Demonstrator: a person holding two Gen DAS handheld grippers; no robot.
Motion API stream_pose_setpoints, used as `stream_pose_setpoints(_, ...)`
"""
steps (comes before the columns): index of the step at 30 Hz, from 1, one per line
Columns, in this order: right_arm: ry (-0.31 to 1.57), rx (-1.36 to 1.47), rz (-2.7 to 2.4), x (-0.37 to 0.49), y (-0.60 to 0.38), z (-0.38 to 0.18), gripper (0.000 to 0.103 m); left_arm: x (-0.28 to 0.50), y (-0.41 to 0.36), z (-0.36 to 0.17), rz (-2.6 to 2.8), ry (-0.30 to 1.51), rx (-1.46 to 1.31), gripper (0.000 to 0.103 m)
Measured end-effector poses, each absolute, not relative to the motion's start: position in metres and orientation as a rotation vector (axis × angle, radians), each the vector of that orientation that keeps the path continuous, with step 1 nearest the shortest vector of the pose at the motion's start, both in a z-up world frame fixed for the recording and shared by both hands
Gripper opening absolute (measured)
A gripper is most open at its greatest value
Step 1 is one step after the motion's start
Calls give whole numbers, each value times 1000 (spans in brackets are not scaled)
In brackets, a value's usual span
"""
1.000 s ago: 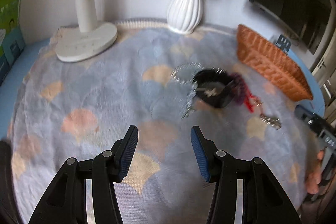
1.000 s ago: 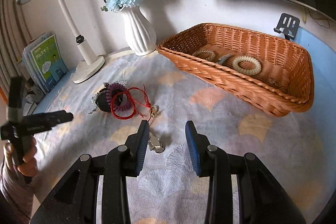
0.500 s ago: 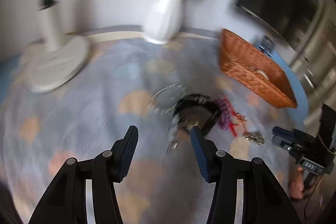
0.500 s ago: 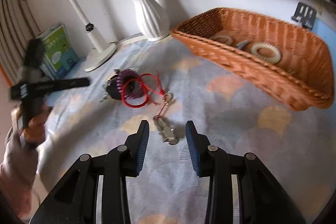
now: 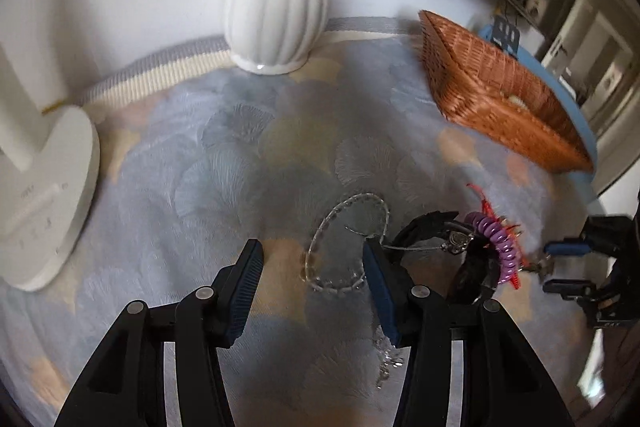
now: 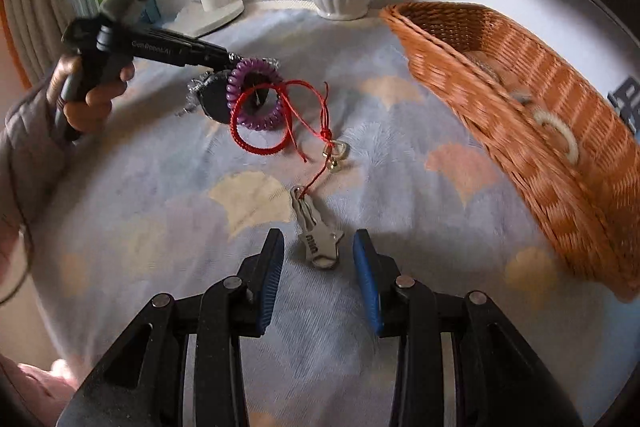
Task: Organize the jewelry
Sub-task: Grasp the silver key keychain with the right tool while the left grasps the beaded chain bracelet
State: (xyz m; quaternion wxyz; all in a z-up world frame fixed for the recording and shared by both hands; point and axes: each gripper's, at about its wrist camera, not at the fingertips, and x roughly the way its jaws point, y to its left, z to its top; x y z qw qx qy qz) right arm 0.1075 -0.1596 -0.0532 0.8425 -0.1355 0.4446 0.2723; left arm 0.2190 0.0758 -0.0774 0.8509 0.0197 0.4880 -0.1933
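Fingers of the left gripper [image 5: 314, 277] are spread around a clear bead bracelet [image 5: 344, 241] at lower centre; the right gripper [image 6: 318, 269] is held apart around keys [image 6: 318, 241].

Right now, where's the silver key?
In the right wrist view, the silver key lies flat on the cloth between the open right gripper fingers, tied to the red cord.

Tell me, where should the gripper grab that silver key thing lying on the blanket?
Probably at the wide flat end of the silver key piece, coming straight down from above. It lies flat on the blanket, already between the open fingers of the right gripper, so its two side edges face the pads. Its narrow end is tied to the red cord, so lift slowly; the cord will likely trail along.
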Motion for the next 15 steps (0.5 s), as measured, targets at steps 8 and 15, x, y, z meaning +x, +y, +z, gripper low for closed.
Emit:
stream_pose_setpoints(8, 899, -367, 554, 101, -147, -57, 26, 218, 66, -77, -358, 982, 185, 7)
stream_pose_setpoints(15, 916, -339, 508, 82, -159, -52, 26, 211, 68, -63, -320, 953, 133, 7)
